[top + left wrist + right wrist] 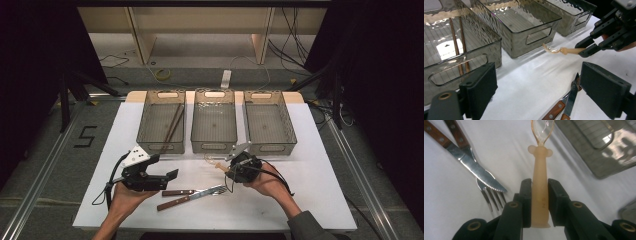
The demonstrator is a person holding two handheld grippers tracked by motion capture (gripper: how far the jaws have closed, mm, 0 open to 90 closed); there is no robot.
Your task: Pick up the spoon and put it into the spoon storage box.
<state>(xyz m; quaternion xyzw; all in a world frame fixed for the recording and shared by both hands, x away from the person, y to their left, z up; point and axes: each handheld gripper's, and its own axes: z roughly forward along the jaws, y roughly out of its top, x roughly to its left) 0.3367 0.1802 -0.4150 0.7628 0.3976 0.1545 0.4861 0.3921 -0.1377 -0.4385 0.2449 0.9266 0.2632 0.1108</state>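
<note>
My right gripper (235, 169) (539, 185) is shut on the beige handle of a small spoon (540, 180) (216, 162) (559, 50) whose clear bowl points toward the middle bin (214, 121). The spoon hangs just above the white table, in front of that bin. A wood-handled knife (181, 192) (464, 150) and fork (190, 198) (489, 196) lie crossed on the table between the two hands. My left gripper (165, 180) (541, 95) is open over the table at the left, nothing between its pads, and the knife (571, 100) lies just beyond them.
Three smoky transparent bins stand in a row at the back of the white table (310, 165). The left bin (161, 121) (454, 50) holds a pair of brown chopsticks (172, 125) (456, 37). The right bin (269, 121) holds nothing that I can see.
</note>
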